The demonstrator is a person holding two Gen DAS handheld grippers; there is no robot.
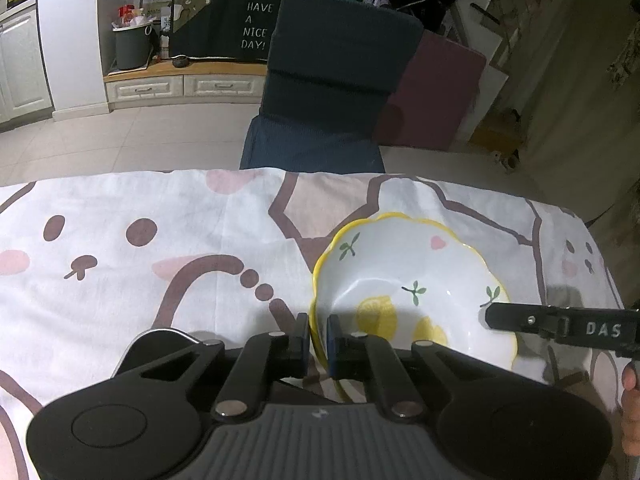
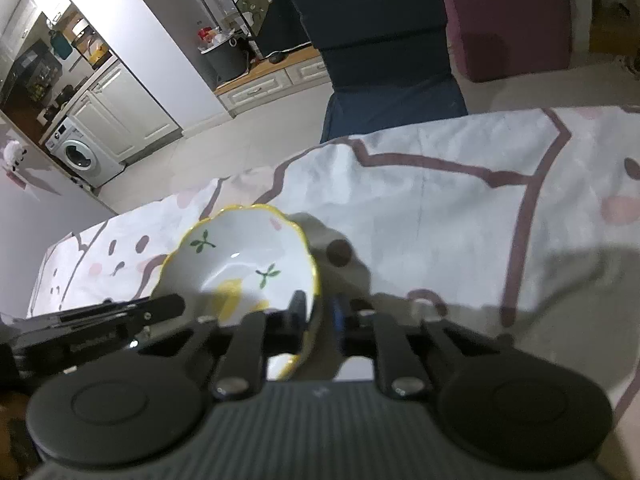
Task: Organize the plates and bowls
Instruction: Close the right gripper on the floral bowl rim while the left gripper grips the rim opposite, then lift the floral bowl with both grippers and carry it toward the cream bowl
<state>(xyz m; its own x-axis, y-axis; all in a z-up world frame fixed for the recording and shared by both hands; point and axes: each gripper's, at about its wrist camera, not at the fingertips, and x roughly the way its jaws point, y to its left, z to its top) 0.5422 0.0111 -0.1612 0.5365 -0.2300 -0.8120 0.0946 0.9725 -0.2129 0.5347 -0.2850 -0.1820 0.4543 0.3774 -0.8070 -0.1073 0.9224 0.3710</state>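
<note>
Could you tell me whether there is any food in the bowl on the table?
No, the bowl is empty; only its painted lemons and leaves show inside.

bowl point(image 1: 404, 280) on the tablecloth point(image 1: 160, 240), chair point(image 1: 332, 80) behind the table

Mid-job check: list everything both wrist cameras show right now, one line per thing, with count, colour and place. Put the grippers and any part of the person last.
bowl: one, white with a wavy yellow rim, lemon and leaf prints; on the tablecloth, gripped on two opposite sides of its rim.
tablecloth: one, white with pink and brown cartoon print; covers the table.
chair: one, dark blue; behind the table's far edge.
bin: one, dark grey; on the wooden ledge in the background.
washing machine: one, white; far left by the cabinets.
left gripper: one, black; shut on the bowl's rim.
right gripper: one, black; shut on the opposite rim.
hand: partly seen, right edge of the left wrist view.
</note>
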